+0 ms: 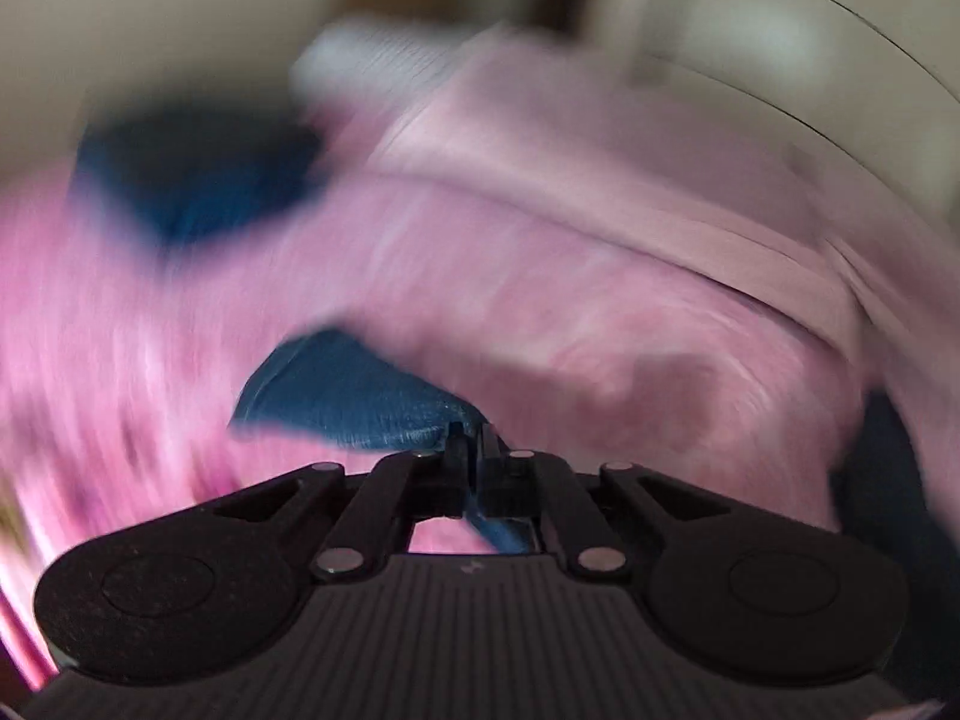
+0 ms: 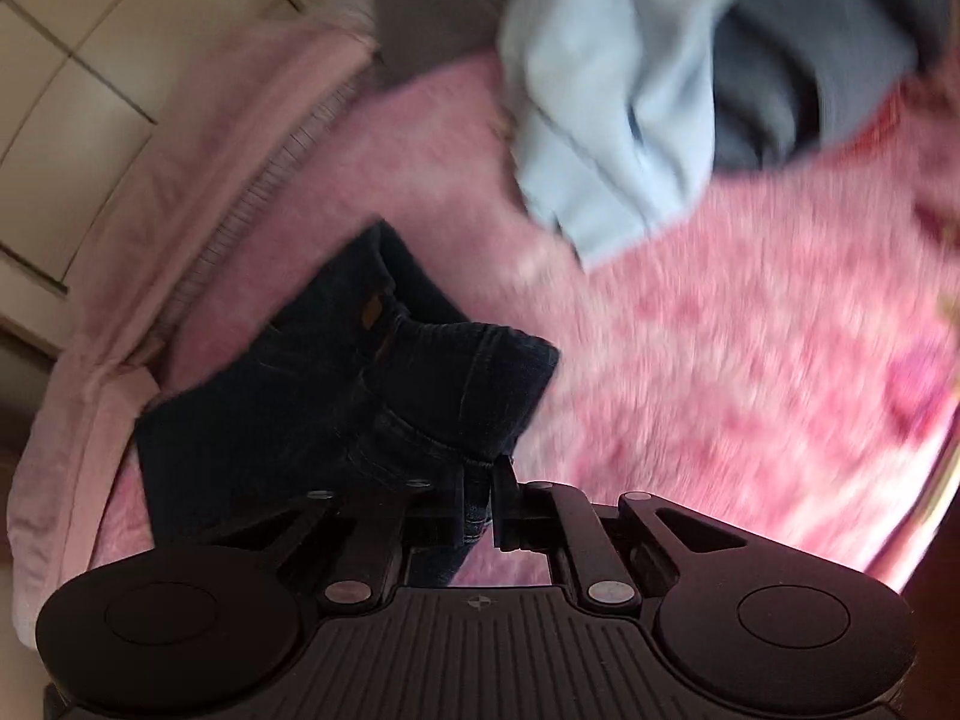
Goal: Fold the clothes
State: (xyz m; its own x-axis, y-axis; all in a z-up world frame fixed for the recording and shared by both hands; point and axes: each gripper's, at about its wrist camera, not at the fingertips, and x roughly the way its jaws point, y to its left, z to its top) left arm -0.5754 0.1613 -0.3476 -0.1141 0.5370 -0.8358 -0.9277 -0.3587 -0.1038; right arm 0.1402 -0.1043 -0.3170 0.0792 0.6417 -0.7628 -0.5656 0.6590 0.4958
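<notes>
1. The left gripper [image 1: 474,441] has its jaws pressed together on a fold of blue denim [image 1: 354,396]; the cloth runs between the fingers and out behind them.
2. The right gripper [image 2: 486,474] is likewise clamped on the dark jeans [image 2: 336,372], at a stitched hem or seam.
3. The jeans hang bunched from the right jaws over the pink fuzzy blanket [image 2: 720,324], toward its left edge, where a pale pink sheet [image 2: 120,324] lies.
4. Near the far edge of the blanket lie a light blue garment [image 2: 600,120] and a grey one [image 2: 798,78], touching.
5. Denim, I judge, is heavy and rather stiff, not slippery; thick seams or the waistband give the safest hold.
6. The left view is blurred, so whether both grippers hold one garment is not certain.
</notes>
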